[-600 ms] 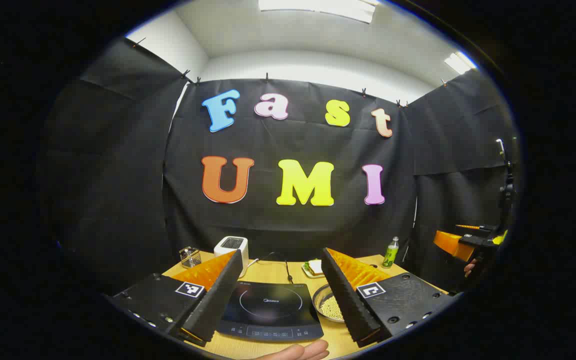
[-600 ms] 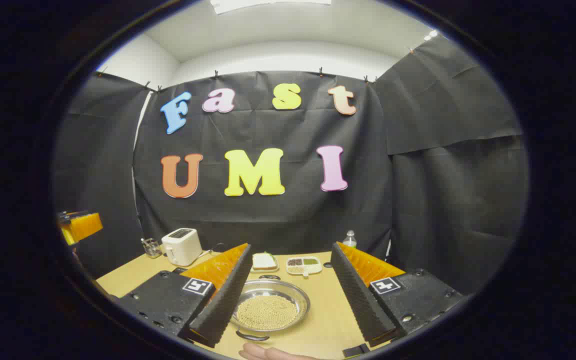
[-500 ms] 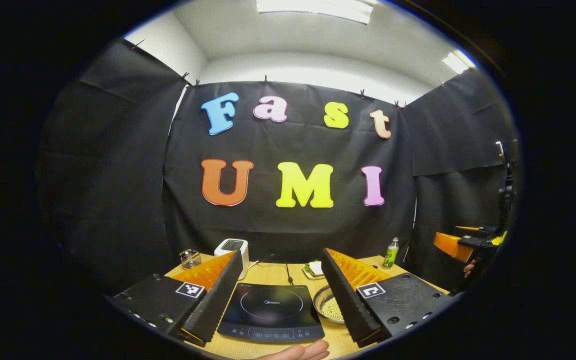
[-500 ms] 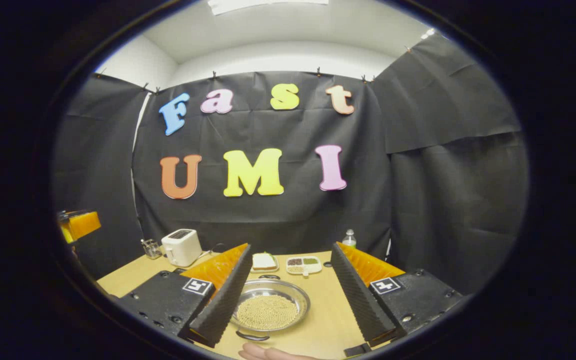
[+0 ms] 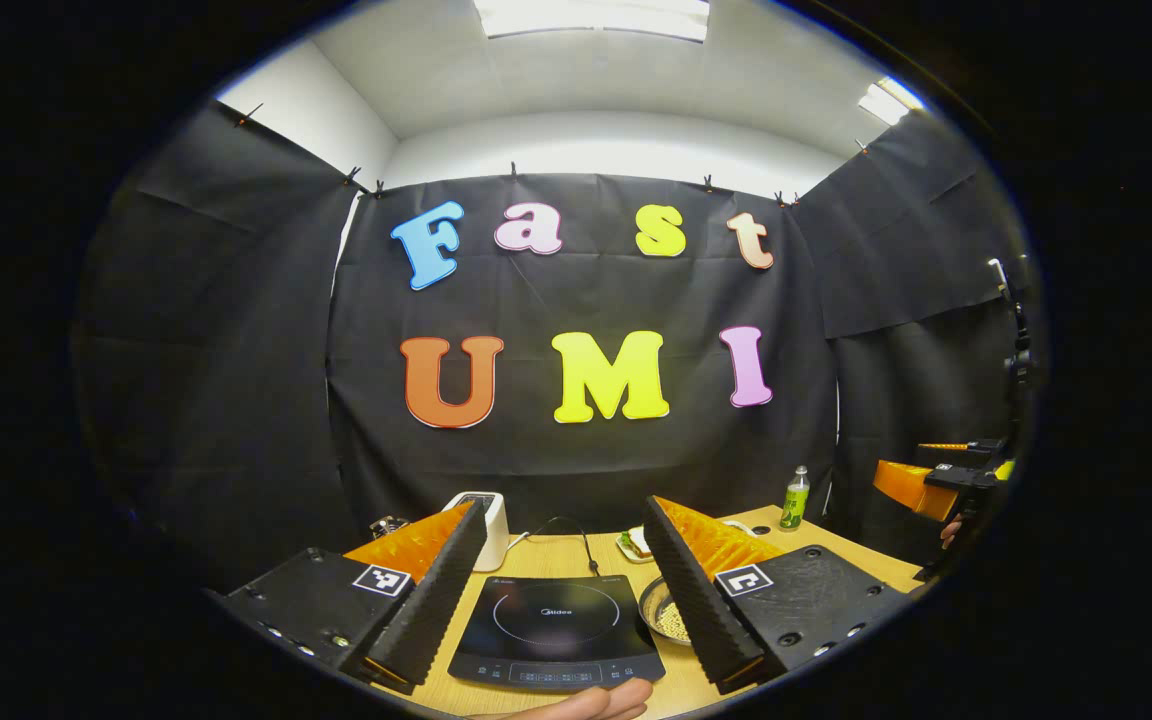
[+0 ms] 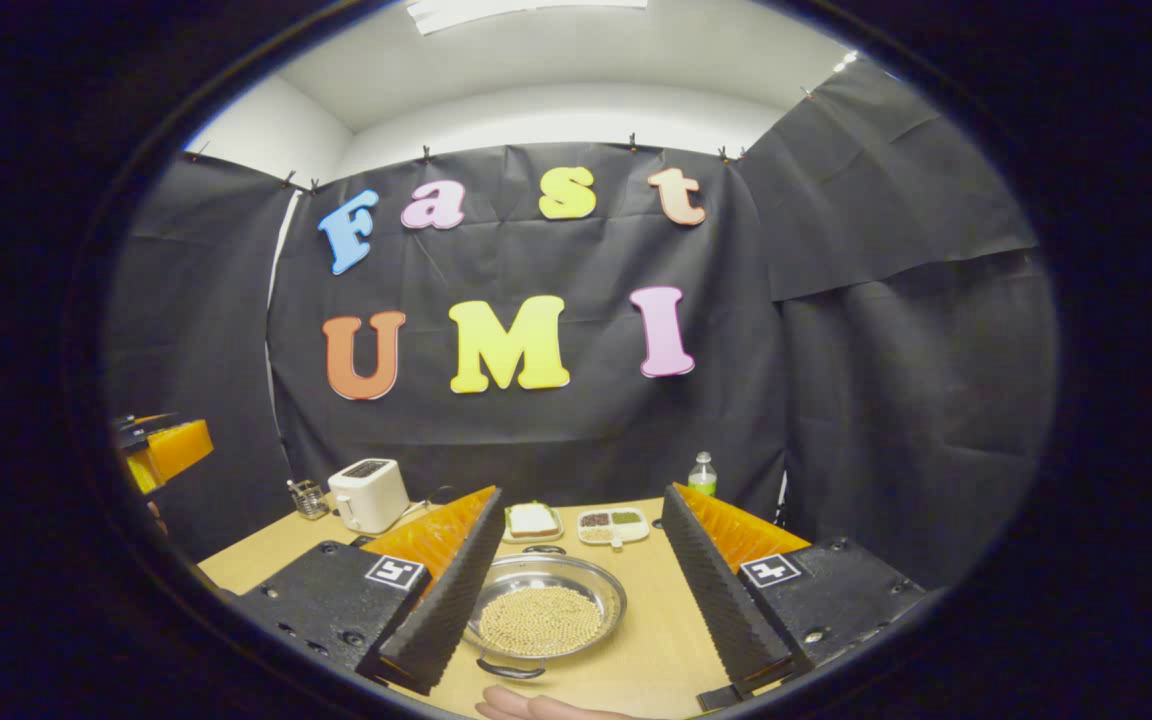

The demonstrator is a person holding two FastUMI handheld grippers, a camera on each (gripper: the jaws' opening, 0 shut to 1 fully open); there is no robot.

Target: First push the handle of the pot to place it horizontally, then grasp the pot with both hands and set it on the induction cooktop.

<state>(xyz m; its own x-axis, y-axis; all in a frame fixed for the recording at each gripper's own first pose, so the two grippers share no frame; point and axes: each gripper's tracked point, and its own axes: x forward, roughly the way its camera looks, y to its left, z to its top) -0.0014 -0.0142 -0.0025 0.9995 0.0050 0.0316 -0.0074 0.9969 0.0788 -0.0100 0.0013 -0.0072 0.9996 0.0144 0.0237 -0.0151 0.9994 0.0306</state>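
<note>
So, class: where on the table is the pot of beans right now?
In the right gripper view the pot sits on the table between that gripper's open fingers, in front of the sandwich plate. In the left gripper view it lies right of the cooktop.

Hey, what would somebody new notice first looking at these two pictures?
Probably the shiny metal pot, full of small pale beads, on the wooden table between the open fingers of the right gripper. Next, the black induction cooktop, lying flat between the open fingers of the left gripper. A white toaster stands at the back left.
</note>
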